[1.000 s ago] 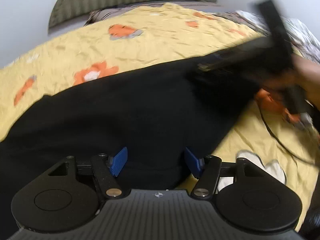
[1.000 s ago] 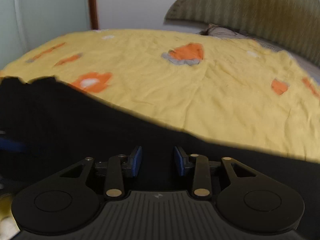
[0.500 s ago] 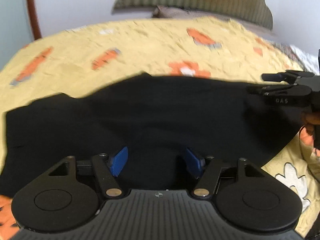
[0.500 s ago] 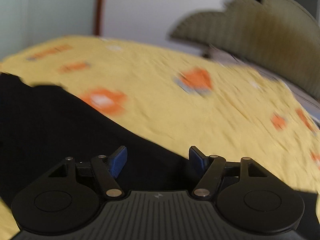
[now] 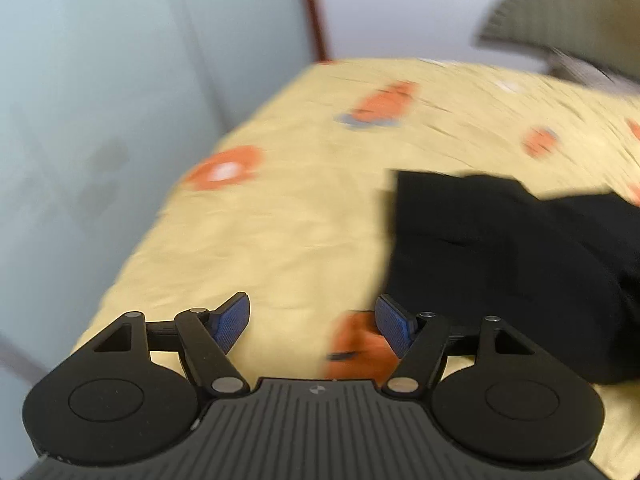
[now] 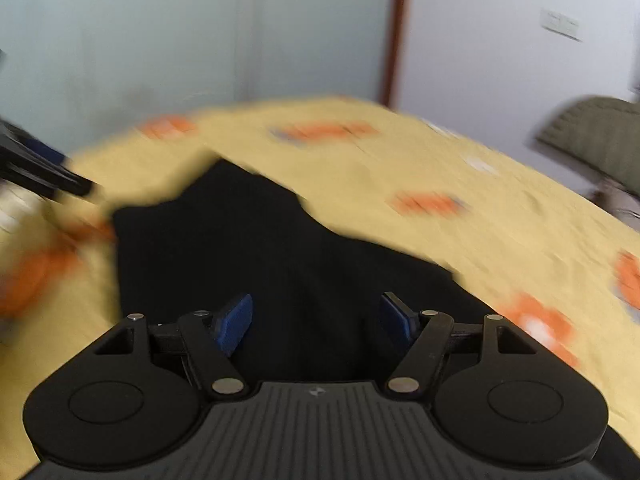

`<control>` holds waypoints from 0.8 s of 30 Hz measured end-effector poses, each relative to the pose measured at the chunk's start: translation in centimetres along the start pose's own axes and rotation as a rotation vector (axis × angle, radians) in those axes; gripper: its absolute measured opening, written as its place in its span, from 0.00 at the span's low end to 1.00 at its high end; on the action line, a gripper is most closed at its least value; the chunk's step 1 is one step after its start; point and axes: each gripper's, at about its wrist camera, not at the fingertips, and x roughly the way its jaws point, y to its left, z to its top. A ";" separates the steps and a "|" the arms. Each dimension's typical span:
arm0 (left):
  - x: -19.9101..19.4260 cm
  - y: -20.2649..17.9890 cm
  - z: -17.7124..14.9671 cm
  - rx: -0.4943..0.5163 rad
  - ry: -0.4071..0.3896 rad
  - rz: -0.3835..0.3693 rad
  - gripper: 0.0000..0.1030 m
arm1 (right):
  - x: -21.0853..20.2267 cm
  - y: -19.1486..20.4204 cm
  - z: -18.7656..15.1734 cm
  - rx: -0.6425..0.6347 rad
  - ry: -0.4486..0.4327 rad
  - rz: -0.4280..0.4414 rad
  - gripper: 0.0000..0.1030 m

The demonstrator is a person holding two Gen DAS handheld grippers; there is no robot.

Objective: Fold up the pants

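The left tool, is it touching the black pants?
Apart. The left wrist view shows the left tool open over bare yellow bedsheet, with the black pants off to its right.

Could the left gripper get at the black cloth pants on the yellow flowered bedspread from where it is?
Probably yes. The left gripper is open with nothing between its blue pads, over bare yellow flowered bedspread. The black cloth pants lie flat just to its right, nothing in between.

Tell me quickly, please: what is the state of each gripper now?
Left gripper: open, empty, over the yellow bedsheet.
Right gripper: open, holding nothing, above the black pants.
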 end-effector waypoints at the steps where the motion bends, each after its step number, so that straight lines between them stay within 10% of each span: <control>1: -0.1 0.8 0.2 -0.037 -0.003 0.014 0.71 | -0.1 1.3 0.8 -0.032 -0.020 0.050 0.67; 8: 0.0 3.2 0.9 -0.180 -0.014 0.005 0.72 | 3.2 13.7 1.5 -0.568 -0.095 0.026 0.55; 12: -0.3 3.9 0.2 -0.159 -0.022 0.033 0.73 | 6.7 16.0 0.6 -0.687 -0.025 -0.019 0.34; 19: 1.3 4.2 -0.2 -0.173 -0.010 0.000 0.74 | 9.6 19.2 -1.7 -0.946 -0.052 -0.153 0.33; 24: 0.4 4.3 -0.2 -0.213 -0.031 -0.014 0.74 | 10.3 18.2 -0.4 -0.752 -0.075 -0.088 0.17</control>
